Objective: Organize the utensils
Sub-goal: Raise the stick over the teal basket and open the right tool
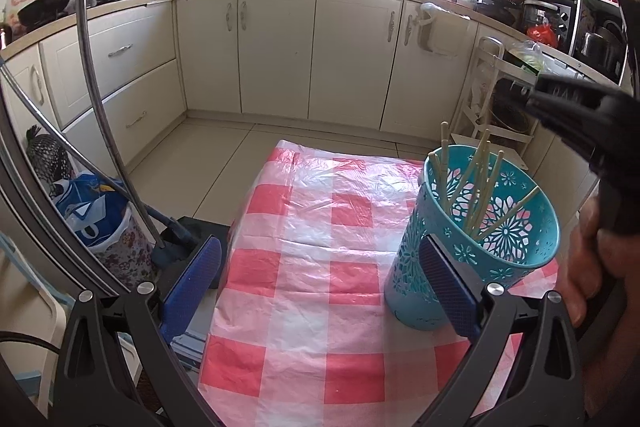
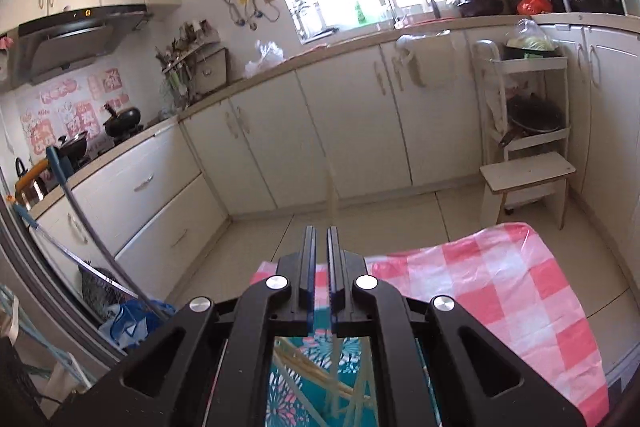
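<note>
A teal cut-out holder stands on the red-and-white checked table cover with several pale chopsticks leaning in it. My left gripper is open with nothing between its blue pads. Its right pad is in front of the holder's near wall; I cannot tell if it touches. My right gripper is high above the holder, shut on a single blurred chopstick that sticks out ahead of its fingers. In the left wrist view the right gripper and a hand are at the right edge.
Cream kitchen cabinets run along the back. A white step rack stands beyond the table's far right corner. Long mop handles and a bin with a blue bag sit left of the table.
</note>
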Tool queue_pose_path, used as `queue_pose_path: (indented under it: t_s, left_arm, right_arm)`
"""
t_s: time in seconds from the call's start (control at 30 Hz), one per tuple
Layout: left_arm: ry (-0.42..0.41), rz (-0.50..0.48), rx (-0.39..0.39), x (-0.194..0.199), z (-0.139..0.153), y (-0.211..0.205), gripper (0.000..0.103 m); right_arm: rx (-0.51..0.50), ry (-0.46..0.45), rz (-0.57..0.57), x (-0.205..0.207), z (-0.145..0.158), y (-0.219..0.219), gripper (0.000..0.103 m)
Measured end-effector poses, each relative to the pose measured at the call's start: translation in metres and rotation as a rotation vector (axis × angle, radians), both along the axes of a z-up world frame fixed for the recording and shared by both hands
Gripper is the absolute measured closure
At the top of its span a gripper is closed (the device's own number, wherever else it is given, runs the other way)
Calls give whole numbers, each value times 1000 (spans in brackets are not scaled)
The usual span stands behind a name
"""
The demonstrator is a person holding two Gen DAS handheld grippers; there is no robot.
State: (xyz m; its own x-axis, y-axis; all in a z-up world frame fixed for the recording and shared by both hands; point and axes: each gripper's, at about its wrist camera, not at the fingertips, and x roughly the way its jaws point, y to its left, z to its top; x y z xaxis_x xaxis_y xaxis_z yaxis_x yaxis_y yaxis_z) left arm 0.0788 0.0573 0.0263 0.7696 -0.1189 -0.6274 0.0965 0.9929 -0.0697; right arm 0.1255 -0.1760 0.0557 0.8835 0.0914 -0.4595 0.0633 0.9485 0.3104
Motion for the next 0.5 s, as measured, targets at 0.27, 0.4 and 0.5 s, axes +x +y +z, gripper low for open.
queue_pose_path:
  t_s: [0.27, 0.4, 0.5]
  left_arm:
    - [-12, -9, 32, -8, 2, -7, 8]
    - [-16, -1, 62, -17, 6, -13, 8]
    - [0, 31, 103, -27, 11, -18, 8]
  right_arm:
    - [-33, 17, 39, -45, -8, -1, 70]
    - [-38, 65, 14, -83, -12, -8, 49]
    - [-46, 131, 2, -107, -15, -9, 39]
